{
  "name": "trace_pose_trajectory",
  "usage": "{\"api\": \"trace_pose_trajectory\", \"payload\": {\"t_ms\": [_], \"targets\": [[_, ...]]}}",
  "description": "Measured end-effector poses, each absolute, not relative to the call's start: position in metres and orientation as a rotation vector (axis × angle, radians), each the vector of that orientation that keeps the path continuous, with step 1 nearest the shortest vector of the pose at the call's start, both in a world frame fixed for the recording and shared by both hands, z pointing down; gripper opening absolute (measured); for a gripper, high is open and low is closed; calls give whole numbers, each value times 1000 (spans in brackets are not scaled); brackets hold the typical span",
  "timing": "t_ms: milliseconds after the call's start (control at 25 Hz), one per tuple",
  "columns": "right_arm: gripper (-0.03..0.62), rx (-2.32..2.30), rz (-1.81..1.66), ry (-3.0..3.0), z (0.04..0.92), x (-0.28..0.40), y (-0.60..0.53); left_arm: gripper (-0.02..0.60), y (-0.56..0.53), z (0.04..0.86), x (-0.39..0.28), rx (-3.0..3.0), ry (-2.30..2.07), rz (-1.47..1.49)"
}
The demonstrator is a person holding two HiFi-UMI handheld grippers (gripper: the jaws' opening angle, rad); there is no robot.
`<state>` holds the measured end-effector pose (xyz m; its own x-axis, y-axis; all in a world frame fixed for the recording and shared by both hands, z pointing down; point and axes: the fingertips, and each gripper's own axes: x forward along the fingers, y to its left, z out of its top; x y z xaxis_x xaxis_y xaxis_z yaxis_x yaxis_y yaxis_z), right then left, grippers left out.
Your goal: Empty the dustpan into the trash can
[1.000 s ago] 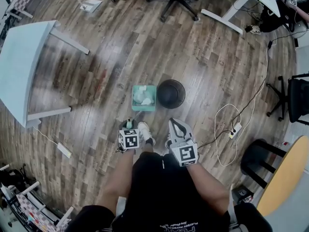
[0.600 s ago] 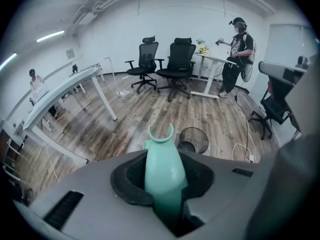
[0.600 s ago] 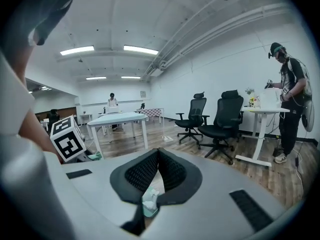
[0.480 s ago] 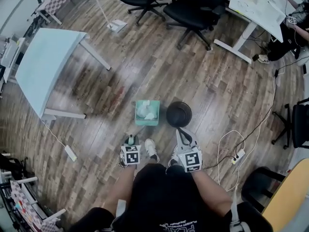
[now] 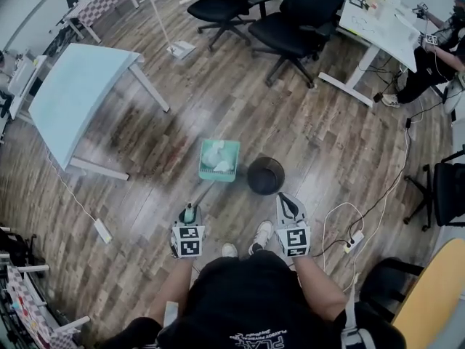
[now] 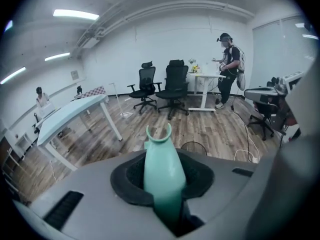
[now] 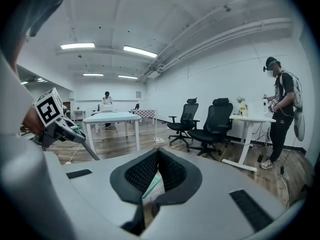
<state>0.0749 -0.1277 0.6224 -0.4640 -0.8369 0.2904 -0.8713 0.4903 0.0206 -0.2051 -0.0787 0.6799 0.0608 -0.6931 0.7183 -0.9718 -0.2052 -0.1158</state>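
Dustpan (image 5: 219, 160), teal and with white crumpled scraps (image 5: 216, 155) in its tray, shows just left of the black trash can (image 5: 265, 176) in the head view, beside the can's mouth and not over it. Its long handle (image 5: 203, 193) slants back to the left gripper (image 5: 189, 214), whose jaws are clamped on the handle's upper end. In the left gripper view the teal shaft fills the gap between the dark pads, its forked tip sticking out past them. The right gripper (image 5: 287, 201) hangs just right of the can and near its rim. Its jaws are closed with the pads meeting at the tips, and nothing is between them.

Against the frame a second ago, the pan still sits on the can's left side, but it now looks larger than the can where before it looked smaller. More of the handle now shows between the pan and the left gripper. Both grippers and the person's shoes (image 5: 263, 233) have dropped lower in the head view. More of the wooden floor (image 5: 320, 133) and the black office chairs (image 5: 294, 27) shows beyond the can.
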Motion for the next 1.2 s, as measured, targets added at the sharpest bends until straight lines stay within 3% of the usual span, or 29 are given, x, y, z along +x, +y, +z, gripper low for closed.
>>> {"api": "trace_pose_trajectory", "payload": {"t_ms": [560,1200], "targets": [[23,1661,64,-2386,571,54,-68,97,-36,653,-214,2216,-1586,984],[23,1653,153,-2351,567,42,-29,100,-20,654,-161,2627,-1431,1459]]}}
